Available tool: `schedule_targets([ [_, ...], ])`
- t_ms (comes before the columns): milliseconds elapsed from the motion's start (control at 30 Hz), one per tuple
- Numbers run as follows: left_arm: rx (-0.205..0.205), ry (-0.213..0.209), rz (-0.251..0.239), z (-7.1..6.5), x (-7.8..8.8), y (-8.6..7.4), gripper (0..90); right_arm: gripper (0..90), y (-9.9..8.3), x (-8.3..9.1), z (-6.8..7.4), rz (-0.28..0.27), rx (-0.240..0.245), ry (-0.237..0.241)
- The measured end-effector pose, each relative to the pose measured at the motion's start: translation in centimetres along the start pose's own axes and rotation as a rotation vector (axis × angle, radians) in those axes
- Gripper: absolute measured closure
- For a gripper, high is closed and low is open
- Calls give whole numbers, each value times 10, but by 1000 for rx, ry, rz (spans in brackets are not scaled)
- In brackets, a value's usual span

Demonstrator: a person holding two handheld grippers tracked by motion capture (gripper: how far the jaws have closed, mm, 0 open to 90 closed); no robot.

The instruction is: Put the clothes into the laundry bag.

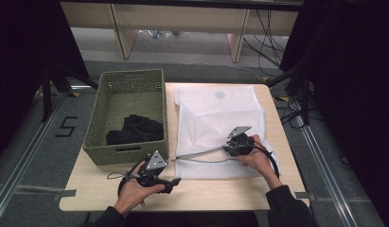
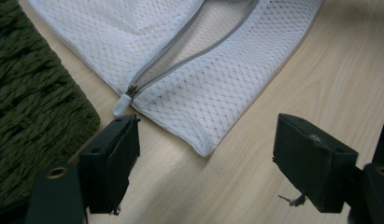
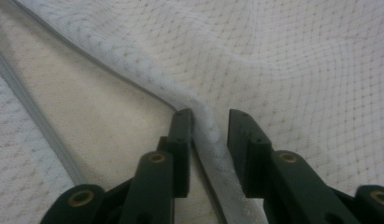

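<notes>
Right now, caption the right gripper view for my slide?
Right gripper straddling the raised edge of the white mesh laundry bag at its open zipper, jaws nearly closed on it.

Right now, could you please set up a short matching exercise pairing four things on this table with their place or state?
Things:
1. mesh laundry bag
2. green basket
3. left gripper
4. dark clothes

Places or states:
A. jaws wide apart over bare table
B. lying in the basket
C. flat, zipper open
D. at the table's left edge

Pairs: 1-C, 2-D, 3-A, 4-B
</notes>
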State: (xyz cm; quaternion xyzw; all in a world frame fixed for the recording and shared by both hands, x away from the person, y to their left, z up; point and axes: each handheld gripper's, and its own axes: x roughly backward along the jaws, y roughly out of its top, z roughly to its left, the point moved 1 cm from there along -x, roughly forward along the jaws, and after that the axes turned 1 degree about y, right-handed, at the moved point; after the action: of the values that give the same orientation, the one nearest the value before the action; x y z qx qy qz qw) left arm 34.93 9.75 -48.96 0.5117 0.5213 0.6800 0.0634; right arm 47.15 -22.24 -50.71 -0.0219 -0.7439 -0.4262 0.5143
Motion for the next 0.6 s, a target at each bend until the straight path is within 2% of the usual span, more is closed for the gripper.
schedule_targets([
  [67, 2, 6, 3, 0, 0, 0, 226, 796, 0, -1, -2, -9, 1, 16],
  [133, -1, 5, 6, 0, 0, 0, 226, 812, 0, -1, -1, -2, -7, 9],
  [167, 0, 8, 5, 0, -1, 1, 226, 852, 0, -1, -1, -2, 17, 2],
  [200, 1, 0, 0, 1, -2, 2, 226, 868, 0, 0, 2, 6, 12, 2],
  [233, -2, -7, 3, 1, -2, 2, 226, 880, 1, 0, 2, 6, 26, -2],
  [267, -1, 6, 6, 1, -3, 2, 227, 890, 2, 0, 3, 7, 38, 0],
  [333, -5, -1, 9, 1, -3, 2, 227, 894, 2, 0, 3, -2, 50, -4],
  [433, 9, 8, 14, 2, -4, 2, 227, 897, 3, 3, 2, -15, 58, -10],
  [467, 12, 2, 14, 2, -4, 1, 227, 898, 5, 7, 2, -33, 67, -24],
  [533, 2, 6, 18, 2, -3, 1, 227, 897, 5, 9, 3, -26, 59, -22],
  [600, -4, 8, 14, 2, -1, 1, 228, 898, 10, 15, 2, -66, 72, -45],
])
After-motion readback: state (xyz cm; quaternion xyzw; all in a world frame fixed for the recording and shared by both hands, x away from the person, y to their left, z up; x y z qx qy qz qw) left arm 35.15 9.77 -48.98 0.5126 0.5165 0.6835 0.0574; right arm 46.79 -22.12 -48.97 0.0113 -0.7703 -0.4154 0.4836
